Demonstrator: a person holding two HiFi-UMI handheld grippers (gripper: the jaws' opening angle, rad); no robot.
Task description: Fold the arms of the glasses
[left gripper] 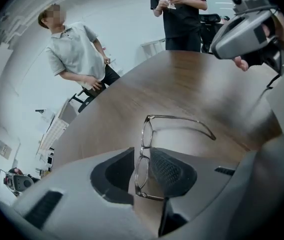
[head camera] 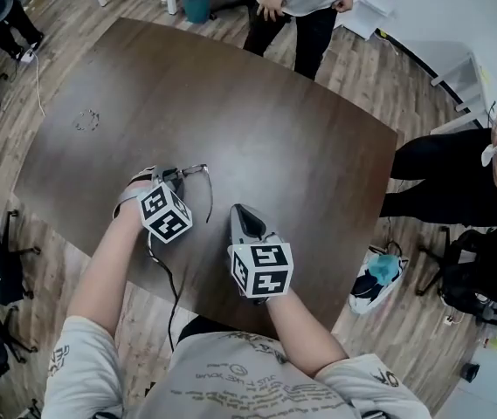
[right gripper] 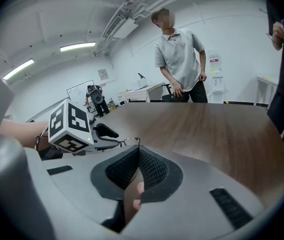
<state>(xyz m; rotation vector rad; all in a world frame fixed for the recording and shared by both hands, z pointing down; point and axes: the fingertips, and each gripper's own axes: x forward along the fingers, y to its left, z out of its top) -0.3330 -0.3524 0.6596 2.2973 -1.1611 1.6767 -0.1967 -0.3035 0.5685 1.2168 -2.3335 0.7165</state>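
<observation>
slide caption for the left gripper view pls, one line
Left gripper shut on the front frame of the glasses, one arm sticking out unfolded, brown table beyond.

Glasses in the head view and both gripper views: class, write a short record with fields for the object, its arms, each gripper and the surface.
object: glasses, thin frame
arms: one arm clearly unfolded, sticking out from the front; the other is partly hidden behind a jaw
left gripper: jaws closed on the front of the frame, at one lens
right gripper: jaws together, nothing between them, pointing toward the glasses
surface: dark wooden table
</observation>
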